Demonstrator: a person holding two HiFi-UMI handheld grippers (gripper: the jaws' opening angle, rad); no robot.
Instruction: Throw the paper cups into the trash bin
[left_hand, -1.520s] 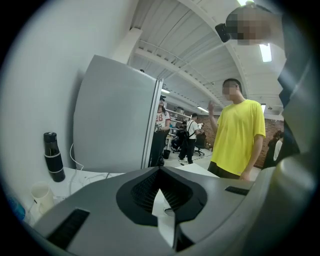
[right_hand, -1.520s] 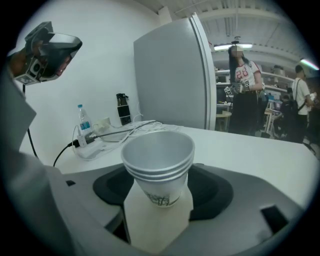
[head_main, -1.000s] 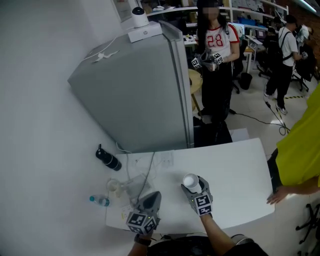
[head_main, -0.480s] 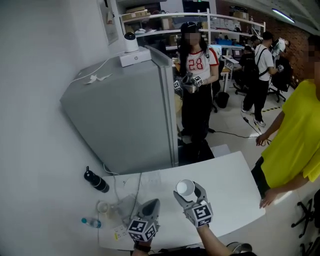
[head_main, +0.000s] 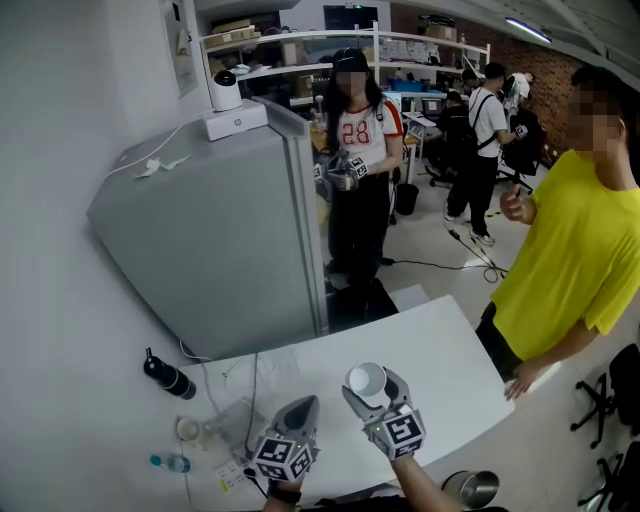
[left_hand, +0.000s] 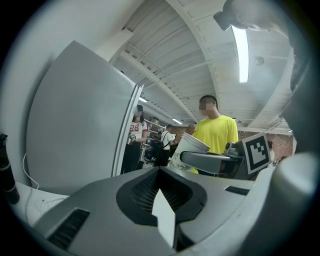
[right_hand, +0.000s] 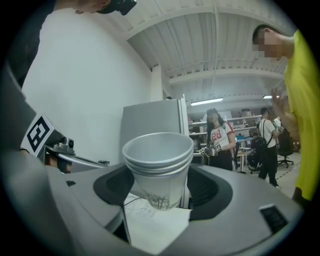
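A stack of white paper cups (head_main: 367, 380) is held upright over the near part of the white table (head_main: 440, 350). My right gripper (head_main: 371, 388) is shut on it. In the right gripper view the cups (right_hand: 157, 162) stand between the two jaws with the rims up, and my right gripper (right_hand: 159, 192) grips their lower half. My left gripper (head_main: 300, 408) is beside it to the left, jaws together and nothing in them. The left gripper view shows my left gripper (left_hand: 162, 176) shut, with the cups (left_hand: 187, 150) to its right. A round metal bin (head_main: 470, 488) stands on the floor at the lower right.
A person in a yellow shirt (head_main: 570, 250) stands at the table's right end with a hand on it. A tall grey cabinet (head_main: 220, 250) stands behind the table. A black bottle (head_main: 168, 378), a glass (head_main: 188, 430) and a small water bottle (head_main: 170, 463) lie at the left. Other people stand further back.
The head view has tilted up and to the right, so more of the room and the person in yellow show. Both grippers keep their places, the right still gripping the cups.
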